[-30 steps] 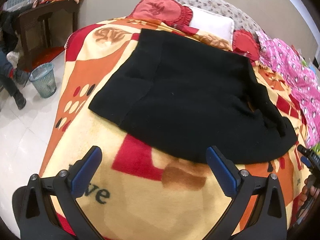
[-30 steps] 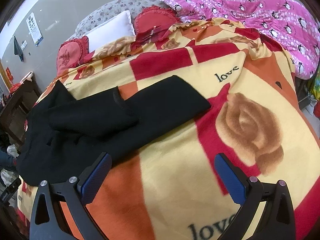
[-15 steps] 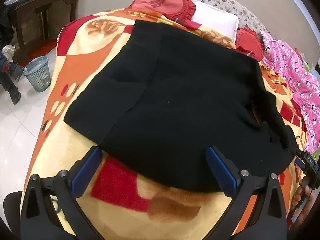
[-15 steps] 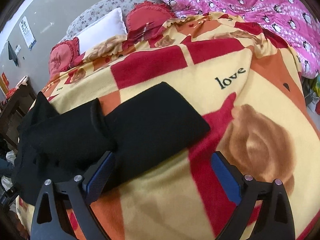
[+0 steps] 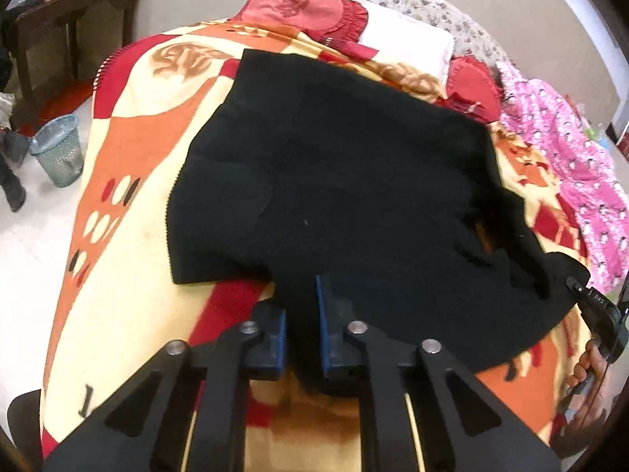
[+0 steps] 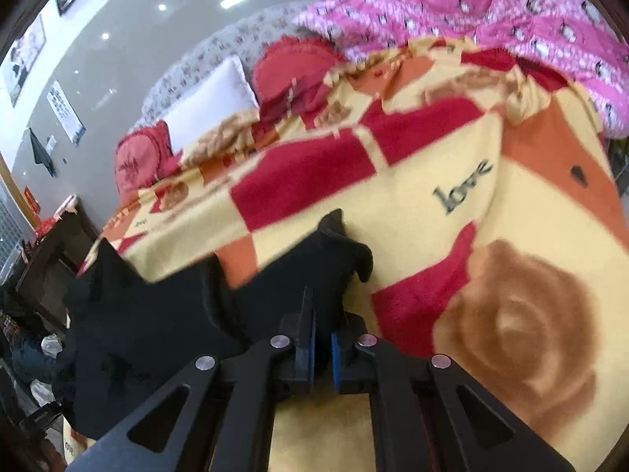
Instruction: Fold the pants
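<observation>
Black pants (image 5: 354, 196) lie spread on a bed with a yellow, red and orange blanket (image 5: 129, 181). In the left wrist view my left gripper (image 5: 302, 314) is shut on the near edge of the pants at the waist end. In the right wrist view my right gripper (image 6: 322, 330) is shut on the leg end of the pants (image 6: 314, 267), which is bunched and lifted off the blanket (image 6: 511, 236). The rest of the pants trails to the left (image 6: 137, 314).
Red cushions (image 5: 298, 4) and a white pillow (image 5: 405, 43) lie at the head of the bed. A pink quilt (image 6: 491, 8) lies along the far right side. A blue bin (image 5: 59, 149) and a dark wooden table (image 5: 70, 23) stand on the floor left of the bed.
Both grippers moved forward onto the pants and went from open to shut on the cloth. The right one has lifted and bunched the leg end.
</observation>
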